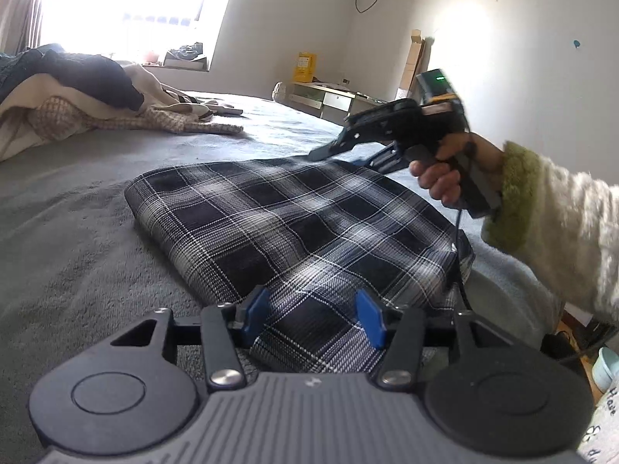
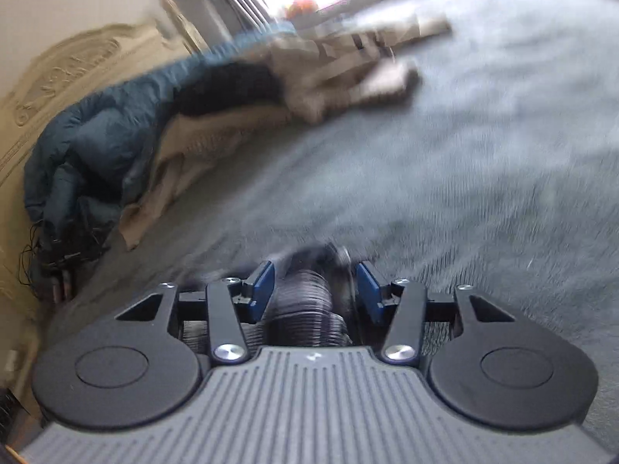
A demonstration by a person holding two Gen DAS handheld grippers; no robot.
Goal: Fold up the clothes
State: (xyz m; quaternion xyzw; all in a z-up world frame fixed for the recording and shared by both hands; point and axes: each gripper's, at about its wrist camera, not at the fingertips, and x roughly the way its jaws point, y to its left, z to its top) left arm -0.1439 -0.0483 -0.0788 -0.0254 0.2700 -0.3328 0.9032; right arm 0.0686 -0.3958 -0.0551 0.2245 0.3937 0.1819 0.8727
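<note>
I see a folded checked cloth on the grey bed, with both of my grippers at it.

In the left wrist view, the black-and-white checked folded cloth (image 1: 294,232) lies flat on the soft grey bed cover (image 1: 77,255). My left gripper (image 1: 313,319) is at its near edge, blue fingers (image 1: 256,309) apart with cloth between them. My right gripper (image 1: 348,147) is at the far right edge; I cannot tell its jaws here. A pile of dark and cream clothes (image 1: 69,92) sits far left. In the right wrist view, all is blurry. My right gripper (image 2: 315,290) has its jaws apart, with checked cloth bunched between them. A blue puffy jacket (image 2: 100,139) lies far left.
</note>
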